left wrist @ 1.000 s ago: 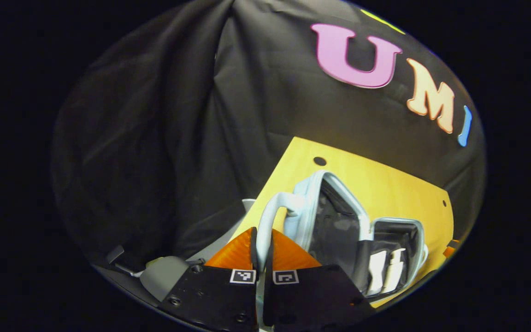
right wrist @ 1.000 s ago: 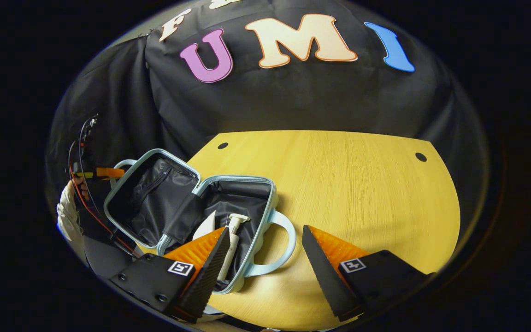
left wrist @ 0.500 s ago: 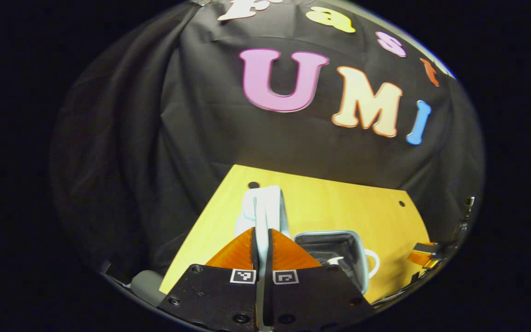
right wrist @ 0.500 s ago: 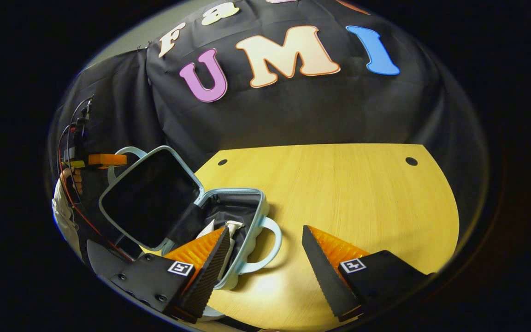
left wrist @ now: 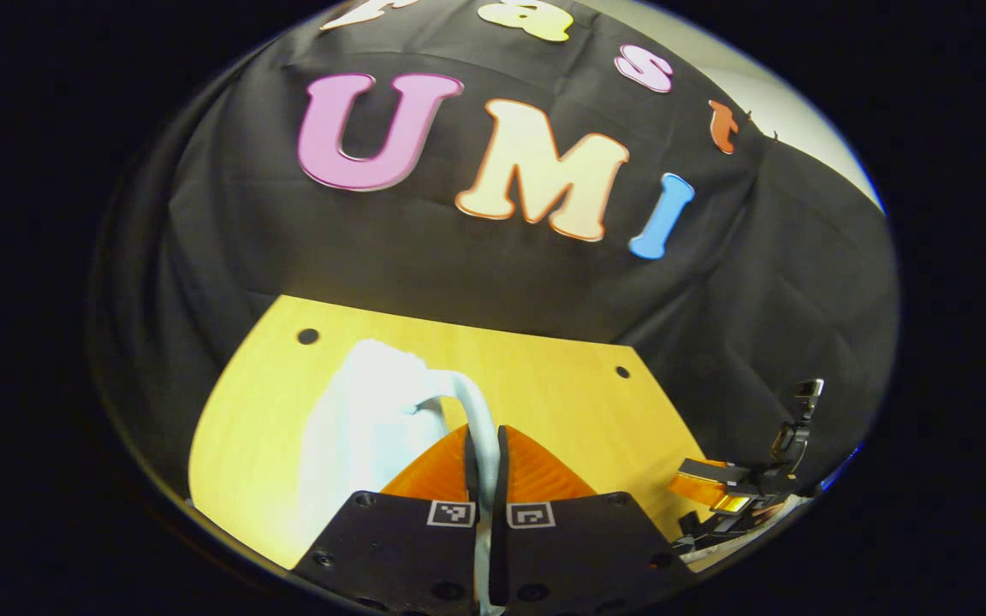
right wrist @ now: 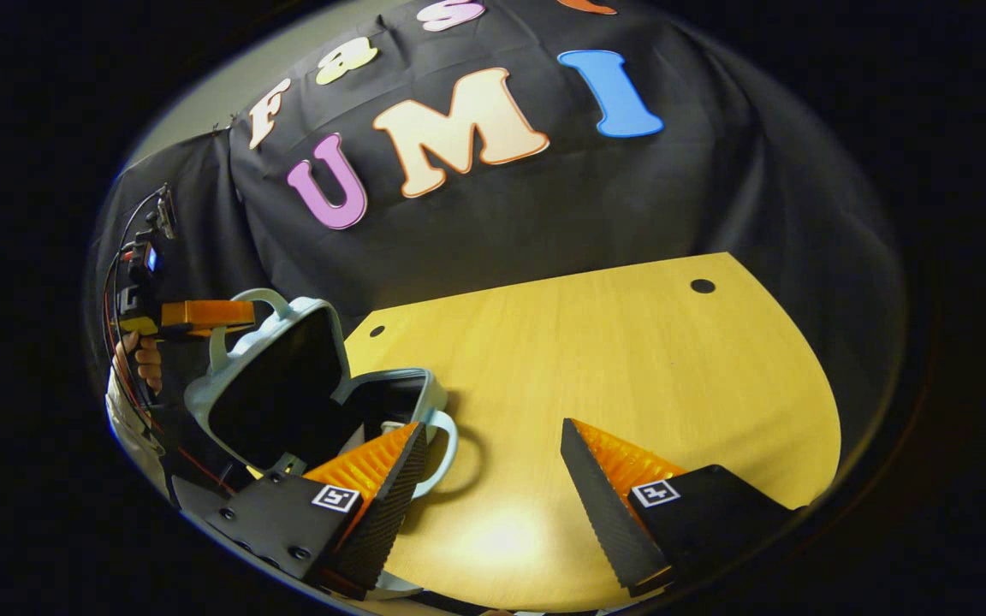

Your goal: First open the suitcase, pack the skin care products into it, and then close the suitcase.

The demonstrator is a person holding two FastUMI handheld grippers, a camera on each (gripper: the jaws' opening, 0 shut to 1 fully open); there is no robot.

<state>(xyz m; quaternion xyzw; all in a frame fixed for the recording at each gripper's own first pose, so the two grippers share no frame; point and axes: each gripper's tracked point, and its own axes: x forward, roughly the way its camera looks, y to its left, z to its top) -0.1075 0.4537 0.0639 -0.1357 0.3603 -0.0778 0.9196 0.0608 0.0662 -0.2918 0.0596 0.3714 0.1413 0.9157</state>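
The pale blue suitcase lies on the left part of the yellow table. Its lid tilts halfway over the base, showing a dark lining. In the right gripper view, my left gripper grips the lid's handle. In the left gripper view, my left gripper is shut on that handle, with the lid's pale shell blurred below. My right gripper stands open above the table beside the base's handle. The lid and one finger hide the products inside.
A hand with cables holds the left gripper at the far left. The right gripper's body shows at the lower right of the left gripper view. Bare table stretches to the right of the suitcase, with small holes near its far edge.
My left gripper has swung the lid by its handle from wide open to halfway over the base. The right gripper stays open and has drifted a little away from the case.
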